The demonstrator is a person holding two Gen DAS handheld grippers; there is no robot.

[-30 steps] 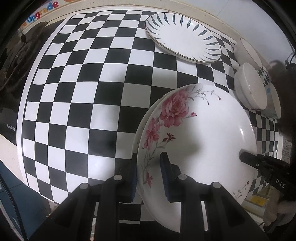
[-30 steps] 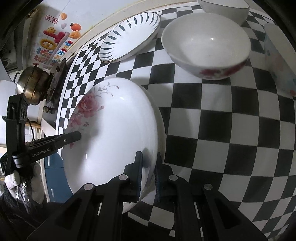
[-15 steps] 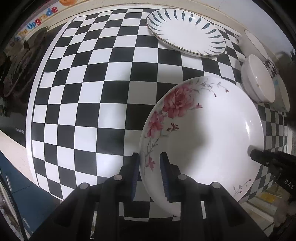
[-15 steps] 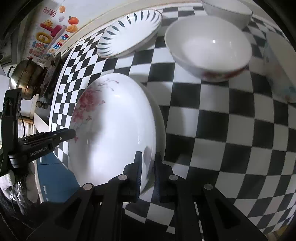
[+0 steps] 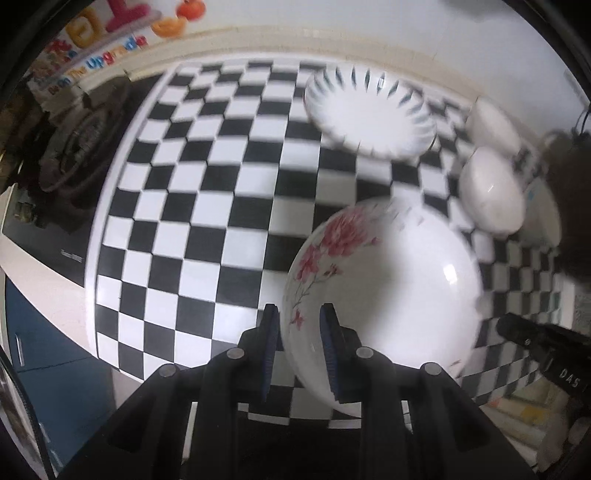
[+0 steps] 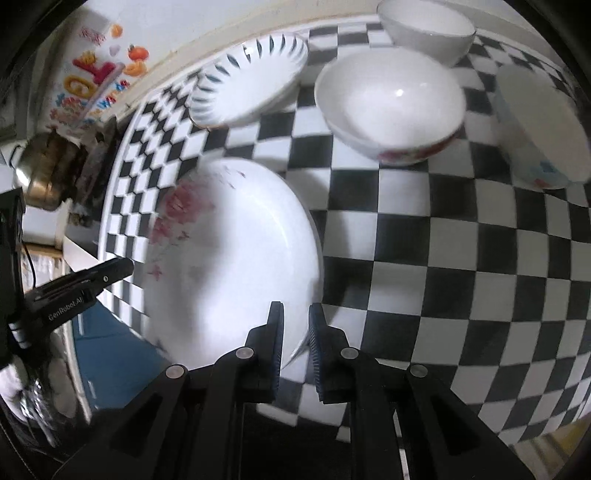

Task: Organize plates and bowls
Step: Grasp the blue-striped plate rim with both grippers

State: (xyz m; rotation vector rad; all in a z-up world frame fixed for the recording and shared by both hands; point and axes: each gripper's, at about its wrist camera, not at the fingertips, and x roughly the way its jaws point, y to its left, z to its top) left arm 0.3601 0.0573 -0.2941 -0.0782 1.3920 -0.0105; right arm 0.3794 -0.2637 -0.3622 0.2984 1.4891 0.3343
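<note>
A white plate with pink flowers is held above the checkered counter by both grippers, tilted. My left gripper is shut on its near left rim. My right gripper is shut on its opposite rim. A white plate with dark leaf marks lies at the back of the counter, also in the right wrist view. Three bowls stand to the right: a flowered white bowl, a plain white bowl behind it, and a bowl with blue marks.
A black stove top lies left of the checkered counter. A brass kettle stands on it. The wall with colourful stickers runs behind. The counter's front edge drops to a blue cabinet.
Both grippers have lifted the flowered plate off the counter and carried it back toward the leaf-marked plate; the views are blurred by motion.
</note>
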